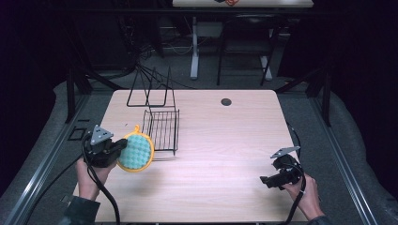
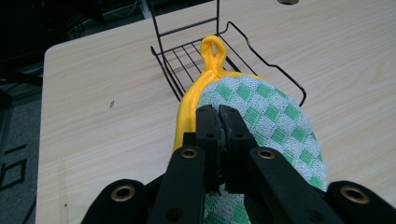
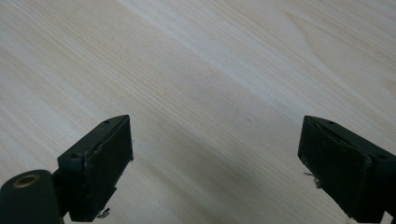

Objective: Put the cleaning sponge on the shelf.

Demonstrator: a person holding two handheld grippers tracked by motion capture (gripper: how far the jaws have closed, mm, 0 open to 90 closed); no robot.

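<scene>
At far left, the left gripper (image 1: 117, 149), black with a grey three-cornered plate on top, clamped tight on a round pot holder (image 1: 136, 152) and holding it clear of the pale wood-grain table (image 1: 225, 140). Seen close in the left gripper view: woven cloth (image 2: 275, 126) checked in green and white diamonds, bound in glossy yellow tape that twists into a hanging loop (image 2: 212, 49) at the top; jaws pinched together on the cloth near its yellow edge. Just beyond, a black wire rack (image 1: 162, 129), thin-rodded with an upright frame behind it, standing on the table beside the pot holder; touching or not, hard to say. Farther back, a small dark round disc (image 1: 226, 101). At right, the right gripper (image 1: 265, 180), low over bare wood, jaws spread wide and empty. No legible writing anywhere.
</scene>
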